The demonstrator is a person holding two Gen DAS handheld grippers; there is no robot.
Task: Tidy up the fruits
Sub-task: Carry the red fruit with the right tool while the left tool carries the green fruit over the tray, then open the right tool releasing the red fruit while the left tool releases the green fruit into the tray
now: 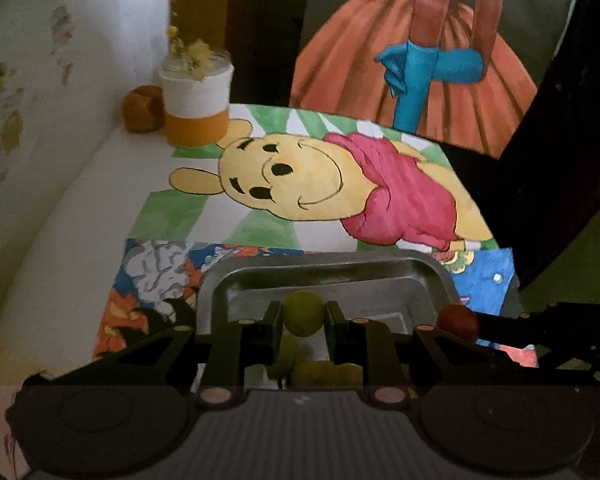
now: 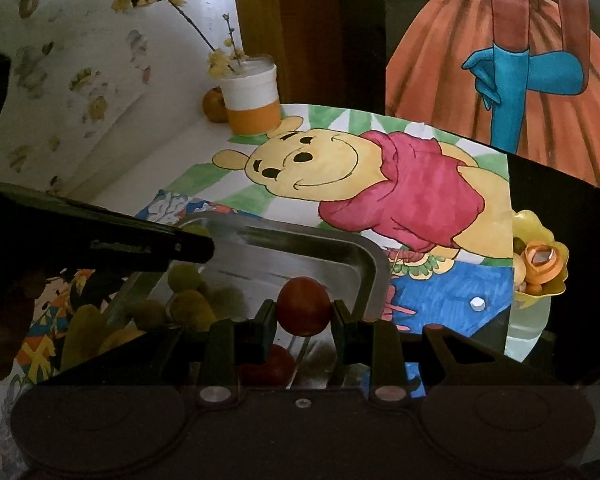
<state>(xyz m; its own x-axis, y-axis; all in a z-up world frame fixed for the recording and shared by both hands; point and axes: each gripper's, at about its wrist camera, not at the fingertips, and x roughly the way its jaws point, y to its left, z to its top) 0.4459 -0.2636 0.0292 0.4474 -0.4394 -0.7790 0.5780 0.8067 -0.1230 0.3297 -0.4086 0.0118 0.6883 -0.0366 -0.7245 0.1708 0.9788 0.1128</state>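
A metal tray (image 1: pixel 328 270) lies on colourful drawings. My left gripper (image 1: pixel 304 314) is shut on a green round fruit (image 1: pixel 305 312) and holds it over the tray's near part; more yellow-green fruit (image 1: pixel 324 372) lies below it. My right gripper (image 2: pixel 303 312) is shut on a red round fruit (image 2: pixel 303 306) over the same tray (image 2: pixel 356 252). Another red fruit (image 2: pixel 270 364) lies under it, and several green fruits (image 2: pixel 188 304) lie at the tray's left. The left gripper's dark body (image 2: pixel 112 248) reaches in from the left. The red fruit also shows in the left wrist view (image 1: pixel 458 320).
A Winnie the Pooh drawing (image 1: pixel 324 184) lies beyond the tray. A white and orange cup with yellow flowers (image 1: pixel 198 108) and an orange fruit (image 1: pixel 142 108) stand at the back by the wall. A yellow flower-shaped bowl of small things (image 2: pixel 540 256) sits at the right edge.
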